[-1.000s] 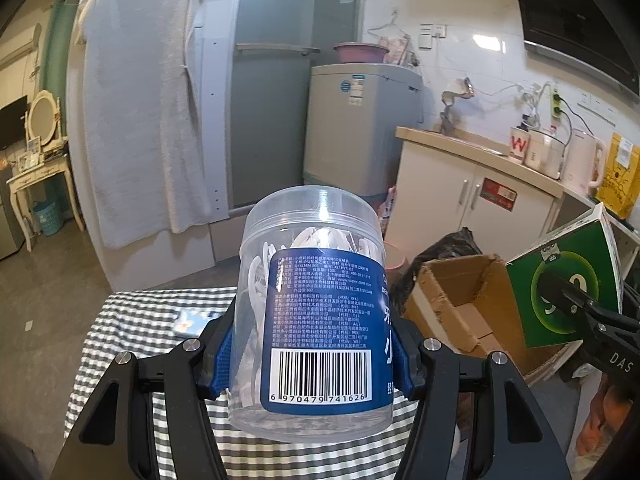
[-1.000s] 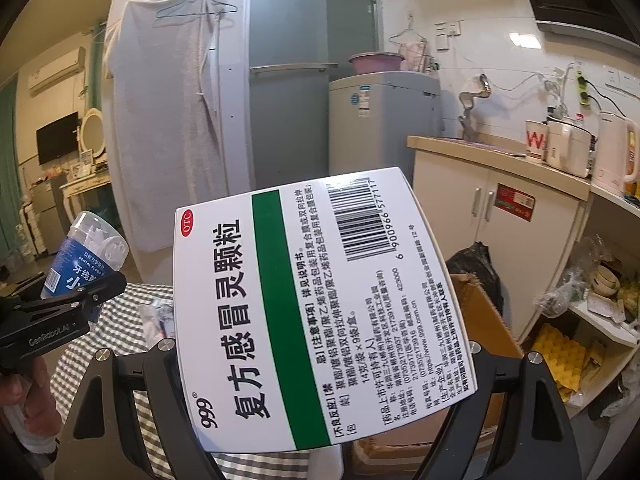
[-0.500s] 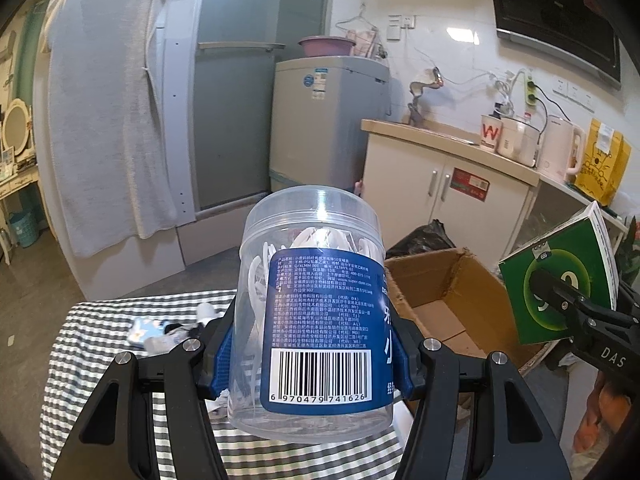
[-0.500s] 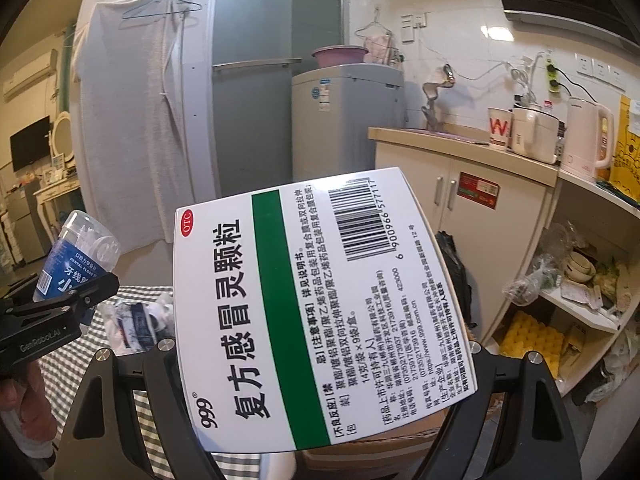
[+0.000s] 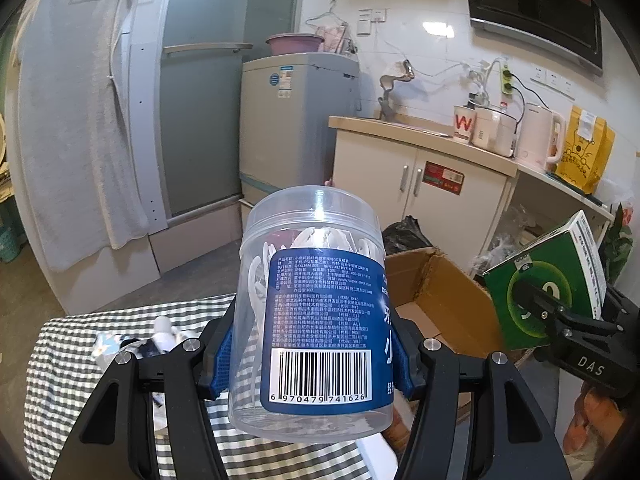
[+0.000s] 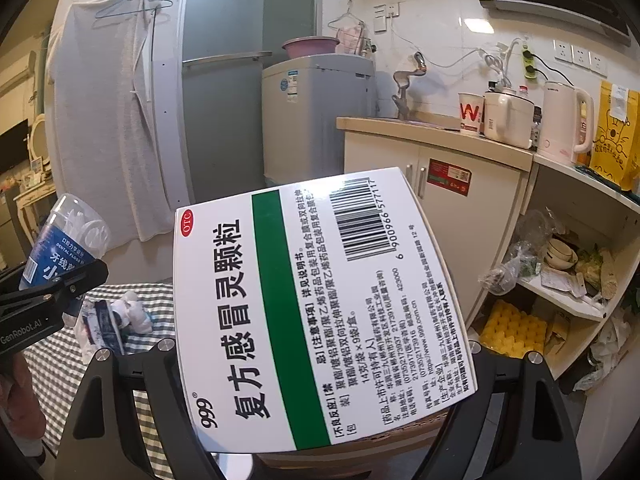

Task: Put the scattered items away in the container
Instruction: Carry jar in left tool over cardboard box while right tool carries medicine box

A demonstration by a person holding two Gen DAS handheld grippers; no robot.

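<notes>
Left gripper point(image 5: 312, 354): blue pads clamped on both sides of a clear round plastic jar with a blue barcode label point(image 5: 314, 312), white floss picks visible inside. Jar sits roughly upright in the jaws, lid end pointing away from the camera, held in the air over the table edge.

Right gripper point(image 6: 320, 360): jaws set wide, gripping a white cardboard medicine box with a green stripe and barcode point(image 6: 316, 312). Box is tilted, its broad printed face toward the camera and filling most of that view. In the left wrist view the same box shows its green end face, pinched by the black right-hand finger.

Below both: table with a grey-and-white checked cloth point(image 5: 72, 360). A small heap of leftover items point(image 6: 116, 320) lies on it: white tubes and a dark blue-and-white packet; exact count unclear.

Container: open brown cardboard box point(image 5: 436, 300) with flaps up, just past the table's far-right edge, between the table and a cream cabinet point(image 5: 440, 188). Inside of it is mostly hidden by the jar. Neither held item is in it yet.

A person's fingers show under each gripper handle at the frame edges.
</notes>
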